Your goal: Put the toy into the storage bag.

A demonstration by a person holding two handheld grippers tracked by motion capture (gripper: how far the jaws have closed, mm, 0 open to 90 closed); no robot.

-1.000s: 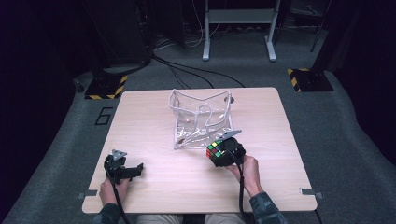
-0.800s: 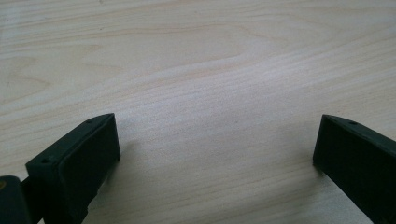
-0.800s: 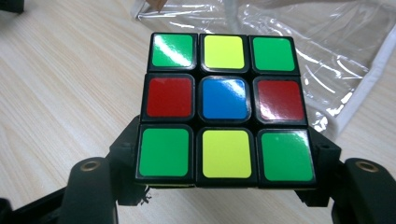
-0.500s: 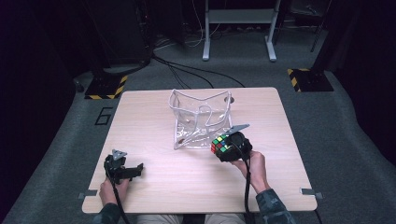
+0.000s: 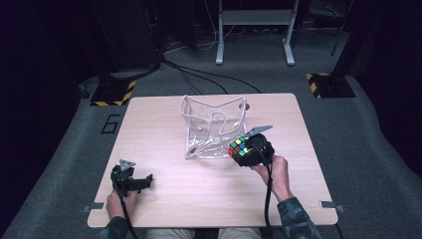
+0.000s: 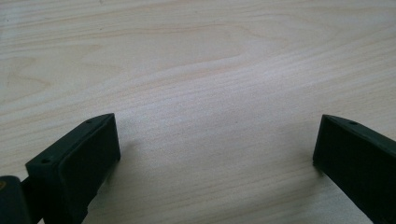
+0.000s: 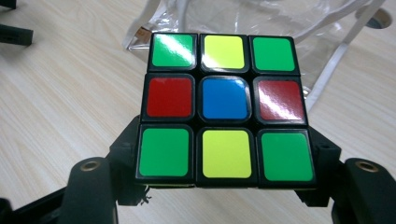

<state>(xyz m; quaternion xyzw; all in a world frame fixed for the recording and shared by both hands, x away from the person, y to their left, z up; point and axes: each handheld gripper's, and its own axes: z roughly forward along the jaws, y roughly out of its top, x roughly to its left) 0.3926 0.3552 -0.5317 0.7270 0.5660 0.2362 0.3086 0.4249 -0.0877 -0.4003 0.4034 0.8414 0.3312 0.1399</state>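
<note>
The right gripper holds a puzzle cube, its fingers clamped on two opposite sides. The cube is glossy black plastic with square green, yellow, red and blue stickers. Just beyond the fingers stands a clear, soft plastic bag with white edging, creased and open at the top. The left gripper rests low with its matte black, ribbed fingers spread wide over bare pale wood-grain worktop. Grey carpet surrounds the worktop; the room behind is dark.
</note>
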